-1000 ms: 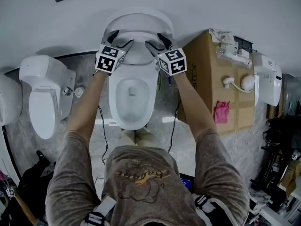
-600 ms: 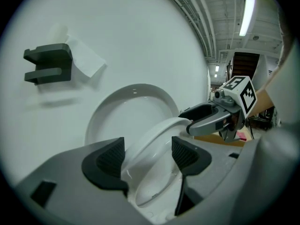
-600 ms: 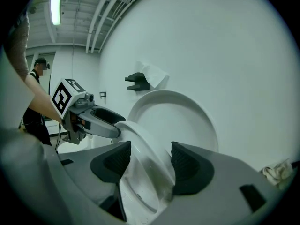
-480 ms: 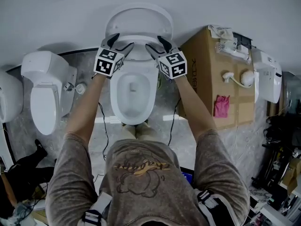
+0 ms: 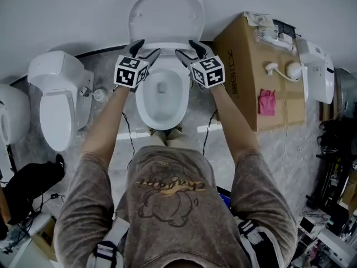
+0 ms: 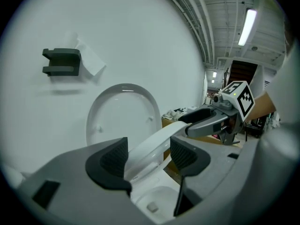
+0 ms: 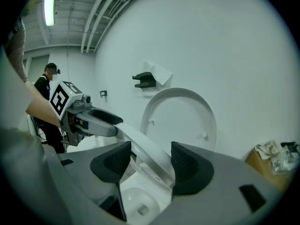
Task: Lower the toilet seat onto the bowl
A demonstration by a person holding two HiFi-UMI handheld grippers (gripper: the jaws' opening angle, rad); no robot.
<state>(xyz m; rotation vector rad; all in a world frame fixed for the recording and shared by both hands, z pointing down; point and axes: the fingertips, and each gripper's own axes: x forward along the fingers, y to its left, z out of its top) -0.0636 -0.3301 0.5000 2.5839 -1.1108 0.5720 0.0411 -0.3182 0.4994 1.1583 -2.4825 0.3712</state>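
The white toilet seat (image 5: 163, 44) hangs tilted partway between the upright lid (image 5: 165, 13) and the bowl (image 5: 162, 102). My left gripper (image 5: 146, 49) straddles the seat's left side and my right gripper (image 5: 187, 48) its right side. In the left gripper view the seat (image 6: 154, 142) runs between the jaws of the left gripper (image 6: 149, 156), which are wide and closing, with a little room at the pads. In the right gripper view the seat (image 7: 145, 151) passes between the wide-set jaws of the right gripper (image 7: 150, 161).
A second white toilet (image 5: 56, 99) stands to the left, and a cardboard box (image 5: 245, 66) with white fittings on top to the right. Cables lie on the floor by the bowl. A black bracket (image 6: 61, 62) sits on the wall. A person (image 7: 47, 107) stands at the far left.
The seat has come farther away from the lid, with both grippers moving toward me along with it. More of the lid now shows above them.
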